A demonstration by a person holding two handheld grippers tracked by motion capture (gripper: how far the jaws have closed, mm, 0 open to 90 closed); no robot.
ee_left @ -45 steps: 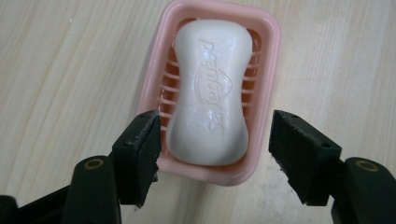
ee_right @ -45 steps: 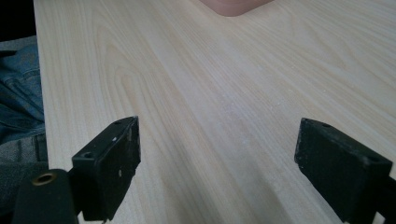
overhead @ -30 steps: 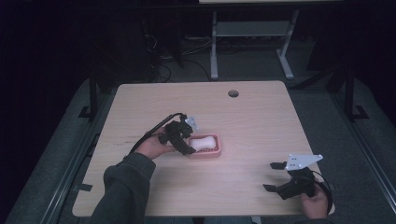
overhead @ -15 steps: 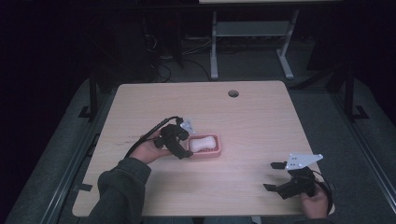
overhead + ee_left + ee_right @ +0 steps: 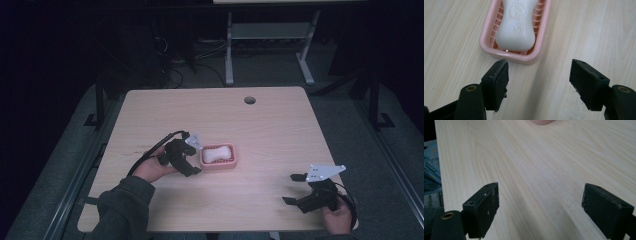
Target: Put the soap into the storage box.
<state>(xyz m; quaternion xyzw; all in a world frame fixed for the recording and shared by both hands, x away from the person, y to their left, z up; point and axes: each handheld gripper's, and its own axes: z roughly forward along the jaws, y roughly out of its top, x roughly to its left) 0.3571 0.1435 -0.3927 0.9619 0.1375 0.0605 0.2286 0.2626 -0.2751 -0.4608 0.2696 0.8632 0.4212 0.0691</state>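
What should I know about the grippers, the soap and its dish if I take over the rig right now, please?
Left gripper: open, nothing between its jaws, just short of the near end of the pink soap dish; its jaws have just been opening.
Right gripper: open, empty, over bare table at the near right corner.
White soap bar: lies lengthwise in the dish, mid-table.
Done: soap sits in the dish, released.
Left: probably only drawing the left gripper clear; I cannot tell of any further step.
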